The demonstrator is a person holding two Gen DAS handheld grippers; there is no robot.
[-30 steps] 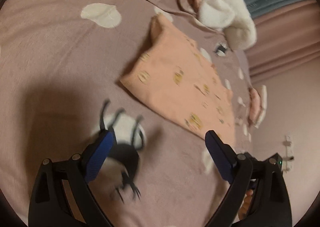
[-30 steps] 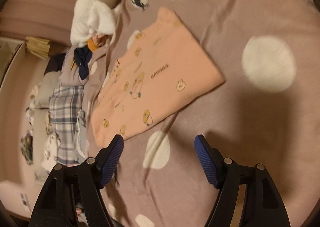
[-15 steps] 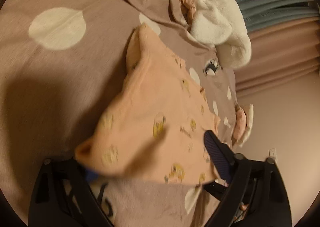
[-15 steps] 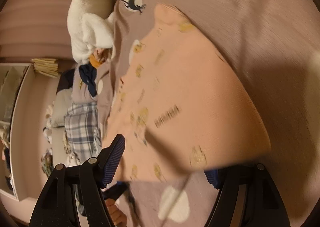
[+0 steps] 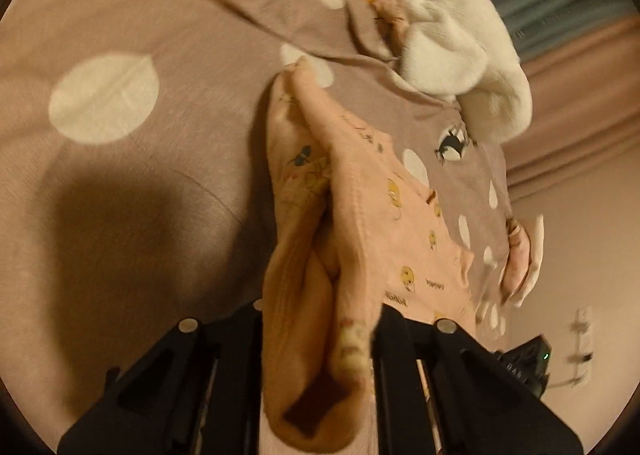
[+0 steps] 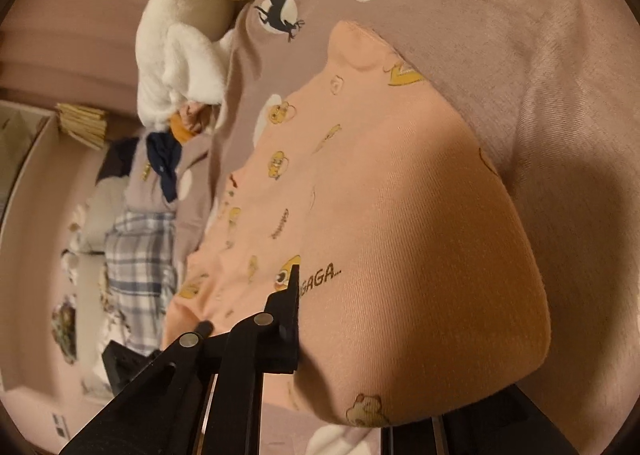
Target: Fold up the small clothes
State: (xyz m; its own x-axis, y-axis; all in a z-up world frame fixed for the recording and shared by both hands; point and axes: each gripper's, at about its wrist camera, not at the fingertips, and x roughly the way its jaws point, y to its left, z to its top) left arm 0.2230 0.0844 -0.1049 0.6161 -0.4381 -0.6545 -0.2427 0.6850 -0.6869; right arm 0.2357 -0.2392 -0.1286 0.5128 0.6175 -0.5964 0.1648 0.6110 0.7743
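A small peach garment (image 5: 380, 215) printed with yellow cartoon figures lies on the bed. In the left wrist view one edge of it is bunched upright between the black fingers of my left gripper (image 5: 320, 319). Those jaws are closing and press the fold. In the right wrist view the same garment (image 6: 400, 195) bulges up over my right gripper (image 6: 344, 335). Its jaws are closing on the near edge too. One finger (image 6: 288, 303) shows on top of the cloth; the other is hidden beneath it.
The bedspread (image 5: 120, 175) is mauve with cream dots and a small deer print (image 6: 280, 15). A white fluffy blanket (image 5: 448, 43) is heaped at the far end beside navy and orange clothes (image 6: 164, 159). A plaid cloth (image 6: 140, 255) lies past the bed's edge.
Both grippers came forward onto the garment's near edge. Their wide-open jaws closed on the cloth, which now stands bunched and lifted instead of lying flat.
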